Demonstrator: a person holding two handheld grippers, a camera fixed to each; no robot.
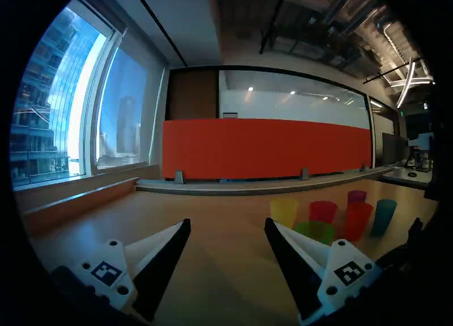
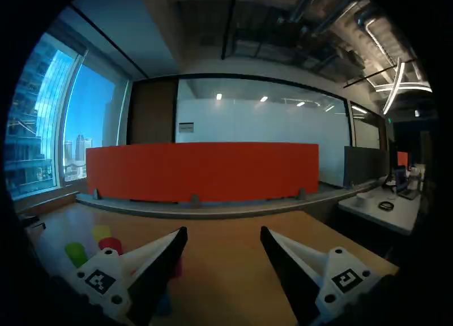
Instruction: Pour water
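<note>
Left gripper view. Window [image 1: 62,116] at far left. An orange partition [image 1: 266,148] runs behind the wooden counter [image 1: 226,213]. Left tongs [image 1: 226,244] stand apart over bare wood, nothing between them. To their right a tight cluster of upright cups sits on the counter: yellow cup [image 1: 283,211], green cup [image 1: 314,231] nearest, red cup [image 1: 323,211], purple cup [image 1: 357,197] at the back, orange cup [image 1: 358,220], teal cup [image 1: 383,217]. Contents cannot be told.

Right gripper view. The green, yellow and red cups sit low at left, beside the left finger. Right tongs [image 2: 223,252] stand apart, holding nothing. A white counter [image 2: 390,210] stands far right.
</note>
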